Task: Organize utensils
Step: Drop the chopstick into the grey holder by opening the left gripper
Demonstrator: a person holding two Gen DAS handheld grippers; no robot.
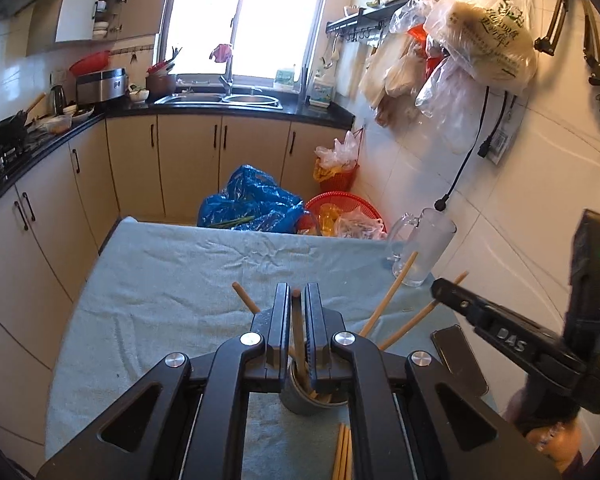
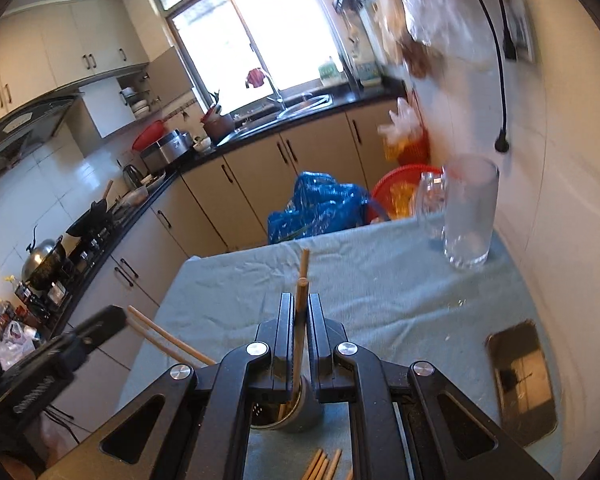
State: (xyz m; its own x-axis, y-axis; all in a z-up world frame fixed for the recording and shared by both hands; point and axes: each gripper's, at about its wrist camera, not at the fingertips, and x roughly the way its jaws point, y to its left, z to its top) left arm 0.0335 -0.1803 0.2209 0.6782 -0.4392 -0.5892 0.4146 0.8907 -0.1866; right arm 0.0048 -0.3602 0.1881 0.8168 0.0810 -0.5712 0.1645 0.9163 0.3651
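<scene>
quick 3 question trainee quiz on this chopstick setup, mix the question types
1. True or false: each gripper's jaws are closed on a chopstick.
2. Where do the loose chopsticks lie? A) in the glass mug B) on the cloth near the holder C) in the sink
3. Fill in: the metal holder stands on a light blue ____.

Key:
1. True: left gripper, right gripper.
2. B; the glass mug is empty.
3. cloth.

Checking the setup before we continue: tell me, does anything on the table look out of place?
A dark phone lies flat on the cloth by the wall, and a clear glass mug stands at the far corner; neither is a utensil.
</scene>
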